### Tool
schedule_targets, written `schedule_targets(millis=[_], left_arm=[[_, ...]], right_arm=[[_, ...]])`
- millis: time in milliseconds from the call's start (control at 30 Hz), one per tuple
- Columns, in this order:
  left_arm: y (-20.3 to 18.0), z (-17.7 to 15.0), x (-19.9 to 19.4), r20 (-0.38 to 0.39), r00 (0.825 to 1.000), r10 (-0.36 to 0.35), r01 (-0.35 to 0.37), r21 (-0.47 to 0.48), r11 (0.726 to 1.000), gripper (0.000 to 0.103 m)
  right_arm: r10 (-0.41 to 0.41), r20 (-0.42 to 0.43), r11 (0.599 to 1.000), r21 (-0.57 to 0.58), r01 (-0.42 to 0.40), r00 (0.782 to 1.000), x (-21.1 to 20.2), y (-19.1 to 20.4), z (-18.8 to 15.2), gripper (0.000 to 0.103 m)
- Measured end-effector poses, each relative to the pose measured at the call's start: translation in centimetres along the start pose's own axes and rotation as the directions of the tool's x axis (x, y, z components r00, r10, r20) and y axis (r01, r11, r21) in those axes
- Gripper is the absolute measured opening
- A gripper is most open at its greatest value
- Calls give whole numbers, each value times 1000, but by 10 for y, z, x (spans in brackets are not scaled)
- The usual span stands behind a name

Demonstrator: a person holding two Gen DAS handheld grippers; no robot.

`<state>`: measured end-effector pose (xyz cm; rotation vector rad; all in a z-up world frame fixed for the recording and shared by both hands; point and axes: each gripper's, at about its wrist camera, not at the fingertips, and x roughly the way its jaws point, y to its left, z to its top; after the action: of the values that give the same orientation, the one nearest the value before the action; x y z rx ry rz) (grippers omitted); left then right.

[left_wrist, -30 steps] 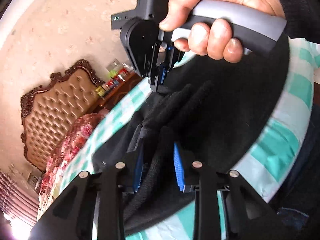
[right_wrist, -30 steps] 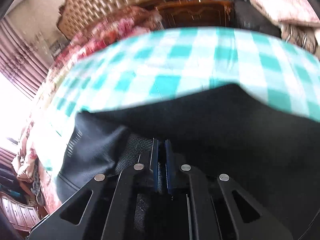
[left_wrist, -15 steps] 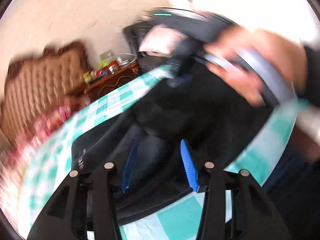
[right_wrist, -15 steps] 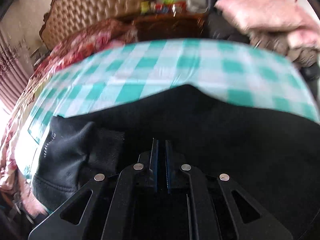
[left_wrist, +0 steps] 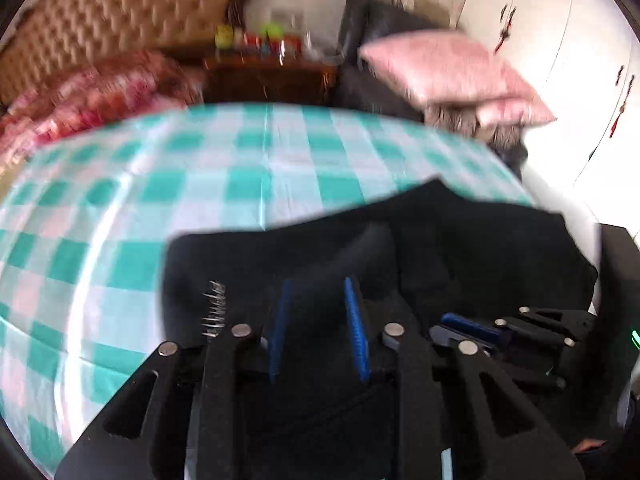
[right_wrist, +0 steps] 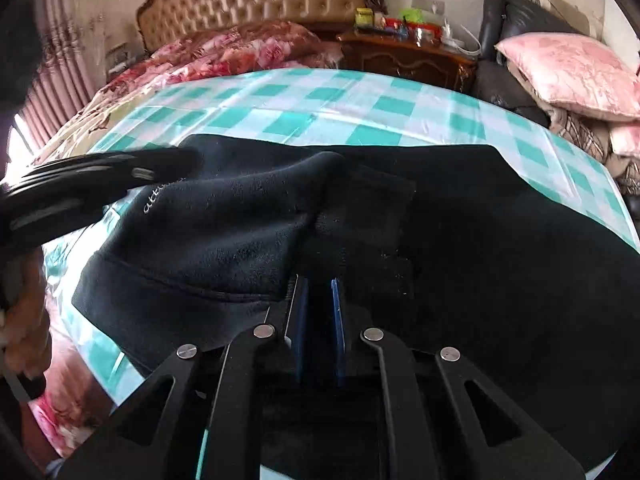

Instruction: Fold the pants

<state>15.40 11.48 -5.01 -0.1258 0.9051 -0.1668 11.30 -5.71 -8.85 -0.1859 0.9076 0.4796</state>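
**Soft black pants, half gathered on the checked cloth**

The black pants (right_wrist: 460,240) look like a thick fleecy knit: soft, limp and light, likely to sag and bunch wherever they are not supported, and not slippery. I would judge the firm seams the best places to take hold, at the ribbed hem or waistband edge (right_wrist: 168,276) and the outer corners, so a whole layer lifts and not just a pinch of pile. They lie across the near side of the table, on the green-and-white checked tablecloth (right_wrist: 280,96), with one part humped up and small silvery lettering (right_wrist: 160,200) on it.

The right gripper (right_wrist: 318,320) has its blue pads pressed nearly together, with dark cloth between them. The left gripper (left_wrist: 318,328) is closing; fabric sits between its pads, but in that blurred view I cannot tell whether they bite yet.

Beyond the table are a tufted headboard (right_wrist: 256,4), a floral bedspread (right_wrist: 224,56), a wooden nightstand (right_wrist: 404,60) and pink cushions (right_wrist: 568,76).
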Motion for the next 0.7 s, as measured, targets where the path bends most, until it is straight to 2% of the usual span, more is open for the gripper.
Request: schedule_targets(millis=[67, 100, 167, 200, 267, 300, 367, 433, 500, 567, 633, 667, 700], left_arm=[[3, -7, 30, -106, 993, 51, -54, -28, 998, 24], [11, -7, 40, -135, 988, 70, -77, -52, 996, 16], [27, -4, 42, -128, 990, 53, -67, -111, 992, 7], [31, 0, 38, -124, 990, 73, -89, -130, 988, 3], [33, 3, 29, -93, 989, 117, -128, -130, 983, 3], [35, 5, 29, -95, 989, 117, -128, -118, 985, 3], [43, 4, 39, -129, 986, 108, -123, -115, 986, 3], [55, 5, 39, -125, 989, 73, -93, -156, 983, 2], [56, 9, 30, -97, 989, 108, -123, -169, 978, 2], [48, 13, 20, -58, 989, 133, -140, -132, 981, 5], [40, 17, 15, -43, 997, 69, -73, -121, 990, 7], [32, 18, 17, -56, 998, -13, 7, -104, 995, 8], [27, 18, 20, -76, 995, -60, 53, -89, 995, 14]], right_arm=[[-13, -15, 1000, -19, 13, 1000, 1, 2, 0, 9], [-19, -19, 1000, -25, 18, 1000, 1, 3, -1, 10], [-35, -10, 998, -44, 34, 999, 3, 5, -4, 10], [-52, 0, 997, -62, 52, 999, 3, 8, -6, 10], [-85, 18, 992, -90, 87, 996, 3, 13, -8, 10], [-95, 22, 991, -95, 97, 995, 5, 14, -8, 10], [-102, 23, 990, -94, 104, 994, 5, 15, -9, 10], [-99, 20, 990, -94, 101, 995, 5, 14, -9, 10], [-95, 10, 991, -89, 95, 995, 5, 13, -8, 10], [-90, 0, 993, -79, 90, 996, 5, 12, -6, 10], [-91, 0, 993, -78, 91, 996, 5, 12, -6, 10], [-92, 0, 993, -78, 92, 996, 5, 13, -6, 10], [-94, 1, 993, -78, 94, 996, 5, 13, -7, 10]])
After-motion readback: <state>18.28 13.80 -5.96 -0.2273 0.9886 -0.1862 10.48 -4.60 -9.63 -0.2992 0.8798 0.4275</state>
